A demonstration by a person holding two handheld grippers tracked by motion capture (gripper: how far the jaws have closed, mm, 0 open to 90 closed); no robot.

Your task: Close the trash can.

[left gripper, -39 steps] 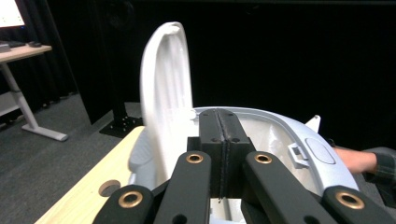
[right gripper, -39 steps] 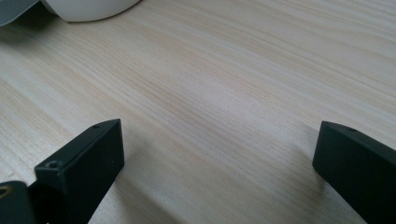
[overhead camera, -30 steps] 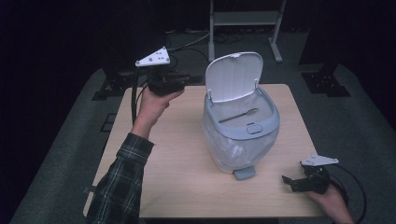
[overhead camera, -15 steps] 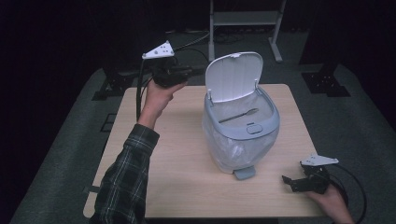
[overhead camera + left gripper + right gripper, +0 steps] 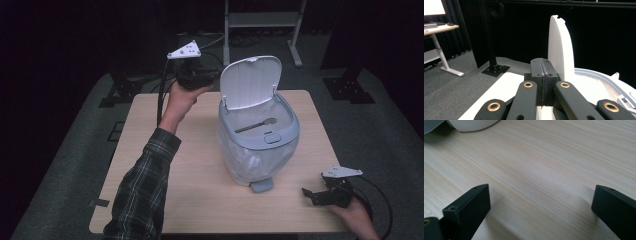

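Note:
A pale blue pedal bin point(image 5: 257, 145) with a clear liner stands mid-table, its white lid point(image 5: 250, 82) raised upright. A spoon point(image 5: 257, 125) lies inside on the liner. My left gripper point(image 5: 212, 76) is held up at the bin's far left, jaws shut and empty, pointing at the lid's edge. In the left gripper view the shut jaws point(image 5: 543, 72) sit just short of the lid point(image 5: 560, 52), seen edge-on. My right gripper point(image 5: 312, 195) rests low at the table's near right corner. Its jaws point(image 5: 542, 192) stand open over bare wood.
The bin's grey foot pedal point(image 5: 261, 185) juts toward the near edge, left of the right gripper. A white desk frame point(image 5: 260, 20) stands on the grey floor beyond the wooden table point(image 5: 150, 125). A black stand base point(image 5: 495, 70) is on the floor.
My left gripper has moved right and a little farther back, closer to the raised lid. The right gripper and the bin have stayed put.

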